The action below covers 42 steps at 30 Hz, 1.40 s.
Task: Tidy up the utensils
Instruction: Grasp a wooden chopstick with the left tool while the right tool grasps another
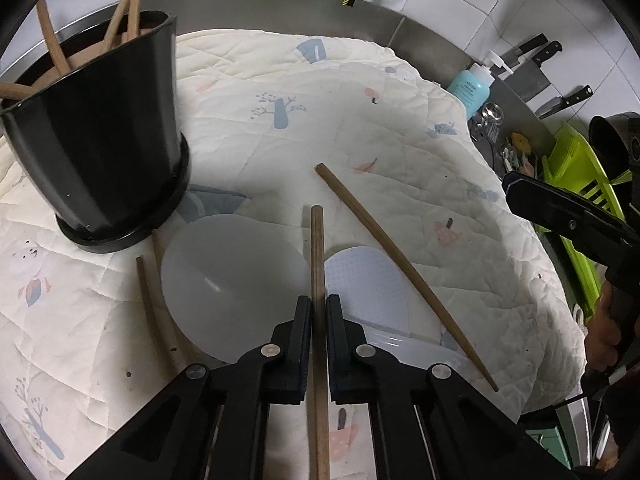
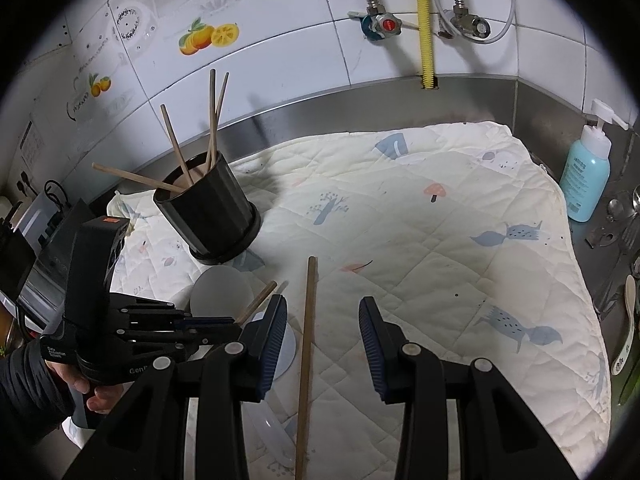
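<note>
I had one chopstick (image 1: 317, 264) pinched between the pads of my left gripper (image 1: 318, 312), lifted off the white spoons (image 1: 236, 280) so it could go to the black holder (image 1: 100, 140), which stood near on the quilted cloth (image 1: 360, 120) with others in it. My right gripper (image 2: 323, 320) hung apart and empty over another chopstick (image 2: 306, 340) on the cloth.
</note>
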Available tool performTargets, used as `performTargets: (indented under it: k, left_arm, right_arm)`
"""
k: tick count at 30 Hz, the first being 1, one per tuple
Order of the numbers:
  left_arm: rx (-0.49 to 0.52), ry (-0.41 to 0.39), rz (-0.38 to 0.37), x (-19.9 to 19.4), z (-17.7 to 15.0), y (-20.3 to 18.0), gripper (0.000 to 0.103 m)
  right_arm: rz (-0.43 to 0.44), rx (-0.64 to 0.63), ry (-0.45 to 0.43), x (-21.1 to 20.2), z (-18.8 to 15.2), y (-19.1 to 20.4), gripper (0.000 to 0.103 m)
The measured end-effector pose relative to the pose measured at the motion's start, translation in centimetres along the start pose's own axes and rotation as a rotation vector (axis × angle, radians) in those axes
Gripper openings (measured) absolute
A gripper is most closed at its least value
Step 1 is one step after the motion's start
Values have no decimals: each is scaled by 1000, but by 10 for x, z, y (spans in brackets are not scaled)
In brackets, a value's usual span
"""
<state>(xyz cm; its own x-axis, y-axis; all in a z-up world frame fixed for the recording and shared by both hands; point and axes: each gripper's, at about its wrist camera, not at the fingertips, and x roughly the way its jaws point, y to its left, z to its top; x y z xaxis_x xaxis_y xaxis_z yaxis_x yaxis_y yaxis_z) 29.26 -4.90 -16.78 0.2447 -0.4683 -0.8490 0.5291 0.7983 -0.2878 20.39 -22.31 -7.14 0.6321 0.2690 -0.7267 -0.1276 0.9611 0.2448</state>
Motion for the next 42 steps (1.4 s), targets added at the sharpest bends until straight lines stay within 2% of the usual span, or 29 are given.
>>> performTargets:
  k: [13,23,25,27,32,42]
  left_arm:
    - [-66,-80,15,-24,2,13,7]
    - [-83,-174,22,-60,4,10,7]
    - [-84,-186,21,-66,4,9,7]
    - [-88,-198,21,-72,3,8,7]
    - [-95,-216,22,-81,1,11,7]
    - [-101,-262,25,-104,-2,16,6]
  right_arm:
    - [-1,2,59,18,-2,-2,41]
    - [-3,-34,154,55,-3,2,41]
    - [2,-38,164,62,-1,3,36]
    - [7,-46,177,69,2,6,27]
    - [13,-74,208,87,6,16,22]
    - [-38,-126,265,111,13,27,19]
